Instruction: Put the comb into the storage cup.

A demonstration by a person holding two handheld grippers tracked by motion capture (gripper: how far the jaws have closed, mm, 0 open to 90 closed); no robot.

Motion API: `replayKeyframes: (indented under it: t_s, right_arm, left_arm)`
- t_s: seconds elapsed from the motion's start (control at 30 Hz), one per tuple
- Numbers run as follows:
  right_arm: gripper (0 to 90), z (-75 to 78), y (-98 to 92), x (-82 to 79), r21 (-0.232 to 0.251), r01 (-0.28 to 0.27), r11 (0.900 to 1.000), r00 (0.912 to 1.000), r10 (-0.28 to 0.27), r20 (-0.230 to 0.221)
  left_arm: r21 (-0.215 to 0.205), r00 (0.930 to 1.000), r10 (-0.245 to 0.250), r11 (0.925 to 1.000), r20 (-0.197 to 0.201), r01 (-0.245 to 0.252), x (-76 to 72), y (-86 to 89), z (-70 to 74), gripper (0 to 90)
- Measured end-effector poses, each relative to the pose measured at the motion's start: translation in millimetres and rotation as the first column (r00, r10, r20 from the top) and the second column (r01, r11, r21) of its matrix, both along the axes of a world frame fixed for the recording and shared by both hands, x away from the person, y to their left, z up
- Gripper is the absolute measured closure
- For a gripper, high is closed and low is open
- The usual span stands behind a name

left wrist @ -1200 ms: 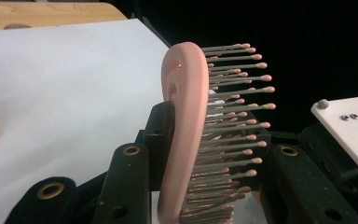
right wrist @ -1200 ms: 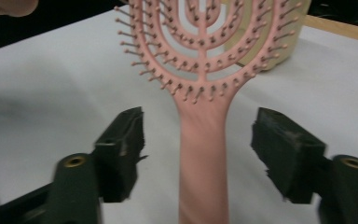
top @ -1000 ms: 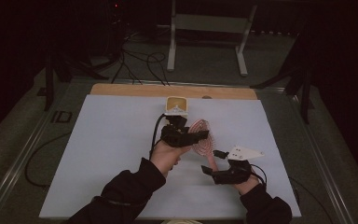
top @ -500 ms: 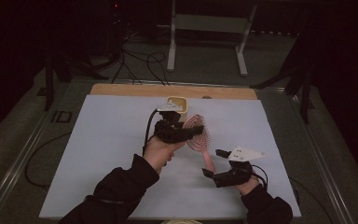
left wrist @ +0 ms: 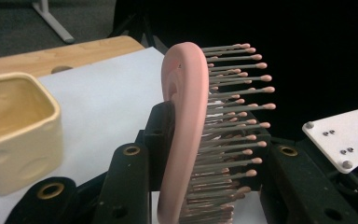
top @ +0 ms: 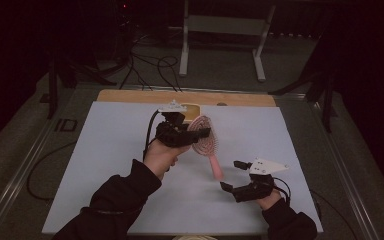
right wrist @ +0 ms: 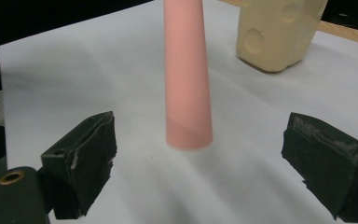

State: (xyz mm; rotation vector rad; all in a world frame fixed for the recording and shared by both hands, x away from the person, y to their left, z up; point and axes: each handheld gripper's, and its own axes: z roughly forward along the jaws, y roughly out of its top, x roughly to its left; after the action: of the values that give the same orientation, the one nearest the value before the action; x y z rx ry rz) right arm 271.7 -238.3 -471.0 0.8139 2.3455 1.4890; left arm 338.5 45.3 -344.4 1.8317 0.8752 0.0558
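My left gripper [top: 192, 134] is clamped on the head of a pink hairbrush [top: 203, 141], over the middle of the desk [top: 105, 165] and a little toward its far edge. In the left gripper view my two black jaws press on the brush head [left wrist: 186, 140] from either side, one against its smooth pink back and the other against the bristle face, whose grey pins with small pink tips stick out sideways. The brush is lifted clear of the white desk top, its head up in my grip and its handle slanting down toward the near right.

My right gripper [top: 234, 175] sits low near the desk's near right part, with its jaws spread wide; they have just been opening, and nothing is pressed between them. In the right gripper view the two black pads [right wrist: 81, 158] stand far apart at either side, and the blunt round end of the pink handle [right wrist: 187, 93] hangs in the gap between them, touching neither pad and casting a soft shadow on the white surface beneath.

A small cream cup [top: 192, 108] with round dimples in its sides stands at the far edge of the white sheet, just beyond my left gripper, where a strip of bare wood [top: 130, 96] shows. In the left gripper view the cup [left wrist: 14, 130] is just beside my jaw, apart from the brush.
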Motion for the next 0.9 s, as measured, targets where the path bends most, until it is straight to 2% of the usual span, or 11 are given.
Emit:
replayKeyframes:
  t_s: [0.37, 0.47, 0.63, 0.73, 0.9]
  right_arm:
    - [9.6, -4.1, -9.4, -5.7, -0.006, -0.015, 1.000, 0.9999, 0.015, 0.002]
    - [9.7, -4.3, -11.0, -6.4, 0.006, -0.018, 1.000, 0.9998, 0.018, 0.008]
    - [9.6, -4.5, -11.9, -6.7, 0.008, -0.020, 1.000, 0.9998, 0.020, 0.009]
    - [9.7, -4.6, -11.6, -6.8, 0.007, -0.024, 1.000, 0.9996, 0.024, 0.014]
    - [9.7, -5.4, -11.2, -6.6, 0.009, -0.024, 1.000, 0.9997, 0.023, 0.007]
  left_arm:
    - [-0.011, 0.9981, 0.047, 0.9988, 0.039, -0.047, 10.7, 22.5, 18.0, 65.6]
    - [-0.007, 0.9964, 0.064, 0.9979, 0.055, -0.064, 14.3, 28.3, 23.5, 65.6]
    - [-0.016, 0.9946, 0.084, 0.9964, 0.061, -0.084, 20.5, 36.0, 30.3, 65.6]
    - [-0.028, 0.9943, 0.094, 0.9953, 0.051, -0.093, 26.0, 40.6, 35.2, 65.6]
    - [-0.024, 0.9898, 0.122, 0.9924, 0.073, -0.120, 35.2, 46.8, 45.2, 65.6]
